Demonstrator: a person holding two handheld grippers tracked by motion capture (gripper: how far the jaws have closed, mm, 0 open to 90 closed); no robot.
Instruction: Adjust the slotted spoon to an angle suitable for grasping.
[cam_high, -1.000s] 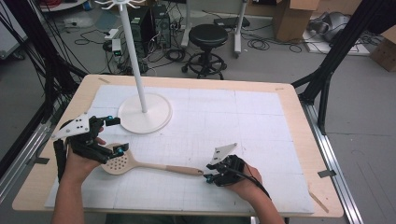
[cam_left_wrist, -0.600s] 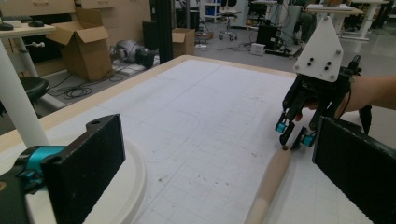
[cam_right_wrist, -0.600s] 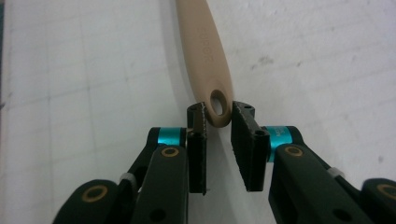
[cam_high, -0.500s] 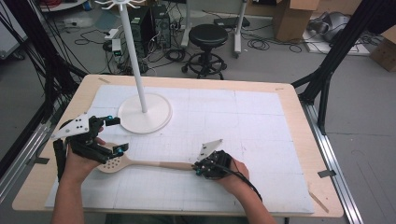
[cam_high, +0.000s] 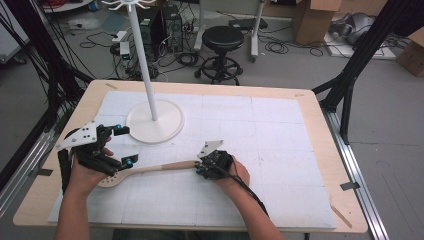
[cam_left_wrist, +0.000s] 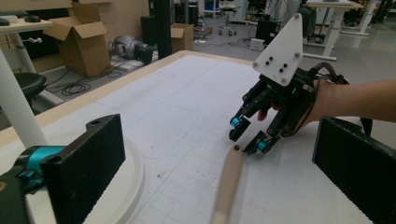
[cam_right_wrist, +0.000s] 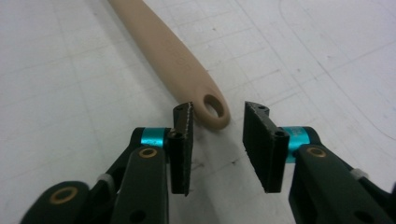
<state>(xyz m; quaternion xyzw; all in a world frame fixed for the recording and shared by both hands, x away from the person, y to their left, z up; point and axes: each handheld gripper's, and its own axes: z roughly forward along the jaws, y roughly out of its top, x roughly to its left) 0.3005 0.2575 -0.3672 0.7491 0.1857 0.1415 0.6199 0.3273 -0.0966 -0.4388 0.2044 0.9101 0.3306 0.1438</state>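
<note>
Lying flat on the white mat of the worktop (cam_high: 280, 130), a pale wooden spoon (cam_high: 150, 170) runs from its bowl at 9 o'clock to its handle end at 3 o'clock. The right tongs (cam_right_wrist: 217, 126) sit at that handle end, jaws parted and empty, with the hanging hole of the handle just between the jaw tips; one jaw looks almost touching the wood, though contact is hard to tell. The left tongs (cam_high: 122, 146) hover over the bowl end, jaws spread wide, holding nothing. A white stand (cam_high: 152, 117) with a round base rises at 12 o'clock from the spoon's bowl, near the left tongs.

Judging from this, a grab on the handle seems likely next. The risk: the jaws straddle only the rounded tip, so closing there may squeeze the tapered end outward and skid the spoon away along the mat. A shallow bite could also let the long spoon droop or swing, and knock the stand's base
</note>
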